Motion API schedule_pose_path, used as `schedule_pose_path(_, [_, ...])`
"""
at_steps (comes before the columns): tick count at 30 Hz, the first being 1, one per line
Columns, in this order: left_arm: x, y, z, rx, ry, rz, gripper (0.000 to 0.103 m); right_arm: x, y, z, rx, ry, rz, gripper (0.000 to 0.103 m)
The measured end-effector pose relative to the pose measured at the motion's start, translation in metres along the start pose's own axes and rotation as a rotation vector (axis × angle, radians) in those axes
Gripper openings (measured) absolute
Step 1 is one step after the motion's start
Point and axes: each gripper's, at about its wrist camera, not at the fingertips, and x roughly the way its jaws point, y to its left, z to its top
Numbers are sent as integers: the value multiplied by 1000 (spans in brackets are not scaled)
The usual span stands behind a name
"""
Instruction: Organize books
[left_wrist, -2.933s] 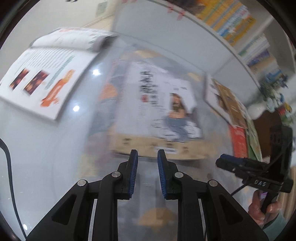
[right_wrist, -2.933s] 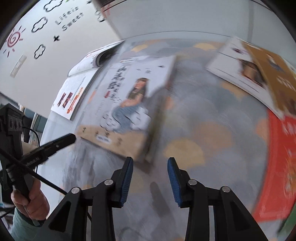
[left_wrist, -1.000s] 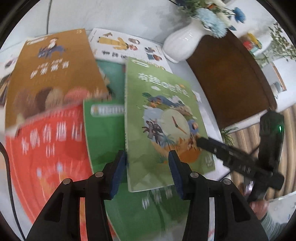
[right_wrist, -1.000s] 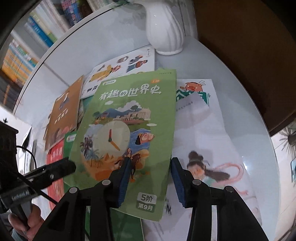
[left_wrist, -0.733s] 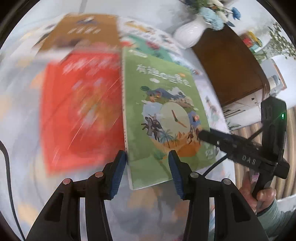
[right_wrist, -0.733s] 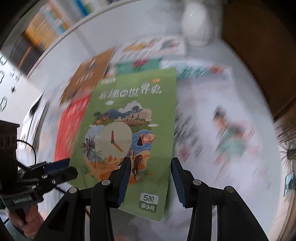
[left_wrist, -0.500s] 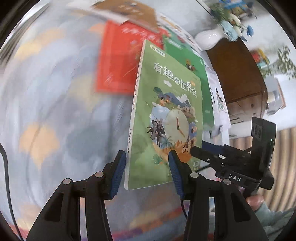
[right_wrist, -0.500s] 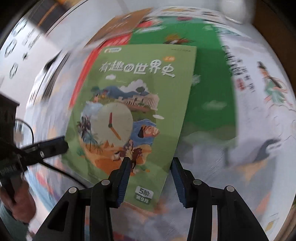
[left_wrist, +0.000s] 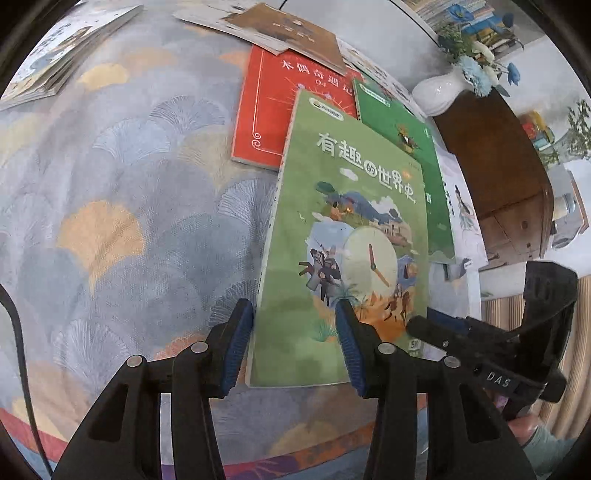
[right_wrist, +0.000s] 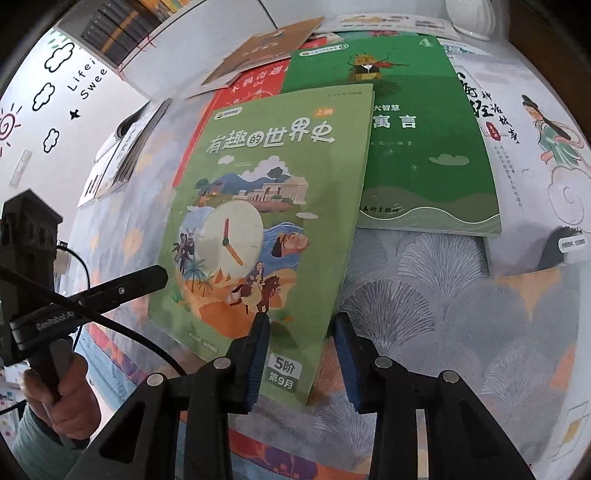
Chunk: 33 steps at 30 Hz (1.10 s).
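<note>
The light-green book (left_wrist: 351, 221) sits between both pairs of fingers. The left gripper (left_wrist: 291, 347) clamps its lower spine corner. The right gripper (right_wrist: 299, 354), whose fingers have just been closing, pinches the other lower corner. Held only by its corners, the thin book could sag, twist or slip free onto the red book (left_wrist: 266, 110) beyond the fingertips.

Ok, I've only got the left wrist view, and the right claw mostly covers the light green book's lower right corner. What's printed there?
Observer: A white label. The right claw has just been closing, with that corner of the light green book between its jaws.
Operator: What's holding the left claw?
Observer: A hand grips its handle.
Operator: Anything on the wall?
Observer: Black cloud decals.
</note>
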Motion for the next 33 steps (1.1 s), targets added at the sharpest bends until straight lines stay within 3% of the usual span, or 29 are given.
schedule_pose_path(3, [-15, 16, -1, -108, -20, -192, 42, 0, -7, 0, 23, -6, 2, 36])
schedule_pose_path(6, [-31, 32, 0, -204, -51, -412, 42, 0, -18, -1, 85, -5, 72, 36])
schedule_pose_path(8, [-32, 35, 0, -233, -56, -462, 42, -1, -24, -2, 124, -6, 108, 36])
schedule_pose_path(14, [-17, 26, -2, -195, -50, -279, 34, 0, -16, -2, 91, -4, 84, 36])
schedule_pose_path(20, [-12, 44, -7, -270, -35, -327, 34, 1, -17, -1, 91, -2, 84, 37])
schedule_pose_path(26, [-6, 63, -13, -395, -30, -464, 34, -1, -20, 0, 107, 13, 98, 39])
schedule_pose_path(28, [-3, 64, -13, -396, -18, -447, 34, -2, -24, 0, 118, 22, 111, 39])
schedule_pose_path(33, [4, 51, -11, -334, -8, -301, 34, -4, -29, -3, 161, 50, 142, 39])
